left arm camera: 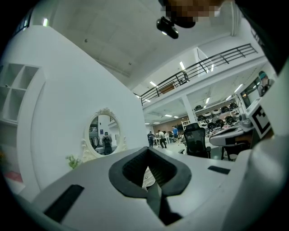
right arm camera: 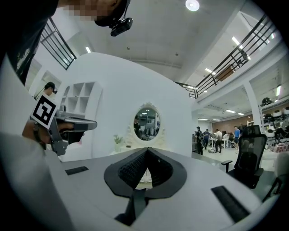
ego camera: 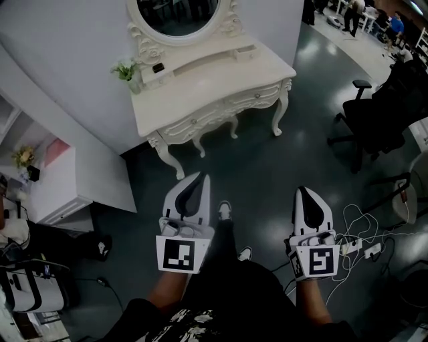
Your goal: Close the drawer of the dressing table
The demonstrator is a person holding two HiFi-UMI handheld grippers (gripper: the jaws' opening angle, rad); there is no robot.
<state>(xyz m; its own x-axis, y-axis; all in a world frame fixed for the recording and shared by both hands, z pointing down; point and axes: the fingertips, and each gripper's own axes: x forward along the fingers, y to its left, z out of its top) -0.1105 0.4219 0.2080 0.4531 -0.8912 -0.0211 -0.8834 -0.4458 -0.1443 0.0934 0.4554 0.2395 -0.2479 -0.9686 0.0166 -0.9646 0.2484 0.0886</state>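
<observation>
You haven't reached the dressing table point(ego camera: 207, 83) yet; it stands well ahead of you, against the wall; from here I can't tell whether a drawer point(ego camera: 194, 123) sits out; the whole push looks still to do; your left gripper point(ego camera: 199, 176) and right gripper point(ego camera: 304, 190) are both clenched, empty, touching nothing.

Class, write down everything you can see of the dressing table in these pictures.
The dressing table is cream-white, seemingly painted wood, with carved edges, curved legs and knobbed drawer fronts. An oval mirror in an ornate frame rises at its back. It stands upright on the dark floor against a white wall; a small potted plant sits on top.
</observation>
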